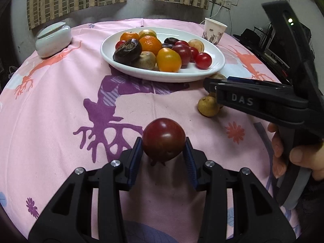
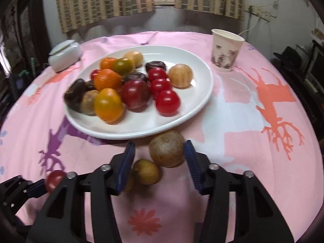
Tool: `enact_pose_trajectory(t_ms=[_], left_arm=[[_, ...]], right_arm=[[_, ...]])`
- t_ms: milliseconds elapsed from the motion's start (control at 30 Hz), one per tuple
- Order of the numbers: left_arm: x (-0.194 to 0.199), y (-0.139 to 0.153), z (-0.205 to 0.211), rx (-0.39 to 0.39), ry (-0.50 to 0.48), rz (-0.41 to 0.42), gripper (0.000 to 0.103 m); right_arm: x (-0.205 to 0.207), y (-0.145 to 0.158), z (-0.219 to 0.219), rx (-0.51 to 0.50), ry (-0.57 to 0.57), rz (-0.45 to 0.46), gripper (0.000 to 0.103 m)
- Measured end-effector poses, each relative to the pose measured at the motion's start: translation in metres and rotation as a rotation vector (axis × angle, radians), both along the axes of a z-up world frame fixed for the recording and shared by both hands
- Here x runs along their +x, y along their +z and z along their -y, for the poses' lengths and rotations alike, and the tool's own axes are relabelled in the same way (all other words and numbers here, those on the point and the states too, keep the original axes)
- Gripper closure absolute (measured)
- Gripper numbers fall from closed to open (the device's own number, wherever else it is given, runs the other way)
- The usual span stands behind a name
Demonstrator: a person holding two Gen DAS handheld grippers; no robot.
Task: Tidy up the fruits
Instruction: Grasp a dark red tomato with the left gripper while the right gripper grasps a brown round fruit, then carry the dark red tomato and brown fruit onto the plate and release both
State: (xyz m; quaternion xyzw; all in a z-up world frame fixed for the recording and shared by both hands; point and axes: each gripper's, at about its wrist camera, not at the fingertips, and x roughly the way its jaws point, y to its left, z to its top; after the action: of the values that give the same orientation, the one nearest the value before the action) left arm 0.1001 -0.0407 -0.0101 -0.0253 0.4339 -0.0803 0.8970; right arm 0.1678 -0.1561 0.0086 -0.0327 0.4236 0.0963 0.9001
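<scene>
My left gripper is shut on a dark red tomato, which also shows at the lower left of the right wrist view. A white plate holds several fruits: oranges, red tomatoes, dark plums, brown longans. My right gripper is open, its jaws on either side of a large brown fruit just in front of the plate. A smaller yellow-brown fruit lies beside it. In the left wrist view the right gripper reaches in from the right.
A paper cup stands behind the plate at the right. A white lidded jar sits at the back left. A pink patterned cloth covers the round table.
</scene>
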Motion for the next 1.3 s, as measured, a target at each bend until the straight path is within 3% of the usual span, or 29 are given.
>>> enact_pose_trajectory(t_ms=[100, 467, 800, 1000, 1133, 1300], left_arm=[[-0.001, 0.001, -0.001, -0.001, 0.000, 0.003, 0.062], [-0.003, 0.009, -0.009, 0.020, 0.045, 0.026, 0.064], [-0.003, 0.030, -0.012, 0.027, 0.062, 0.047, 0.064], [0.024, 0.066, -0.011, 0.061, 0.075, 0.097, 0.064], [0.055, 0.086, -0.008, 0.113, 0.094, 0.141, 0.064], [0.098, 0.086, -0.009, 0.118, 0.117, 0.130, 0.064]], right_arm=[[-0.005, 0.002, 0.004, 0.002, -0.029, 0.012, 0.071], [-0.048, 0.032, 0.038, 0.134, -0.021, 0.067, 0.071], [-0.060, 0.054, 0.039, 0.162, 0.032, 0.121, 0.071], [-0.053, 0.086, 0.027, 0.142, 0.076, 0.240, 0.071], [-0.040, 0.090, 0.016, 0.112, 0.083, 0.304, 0.071], [-0.012, 0.075, 0.007, 0.098, 0.070, 0.280, 0.071]])
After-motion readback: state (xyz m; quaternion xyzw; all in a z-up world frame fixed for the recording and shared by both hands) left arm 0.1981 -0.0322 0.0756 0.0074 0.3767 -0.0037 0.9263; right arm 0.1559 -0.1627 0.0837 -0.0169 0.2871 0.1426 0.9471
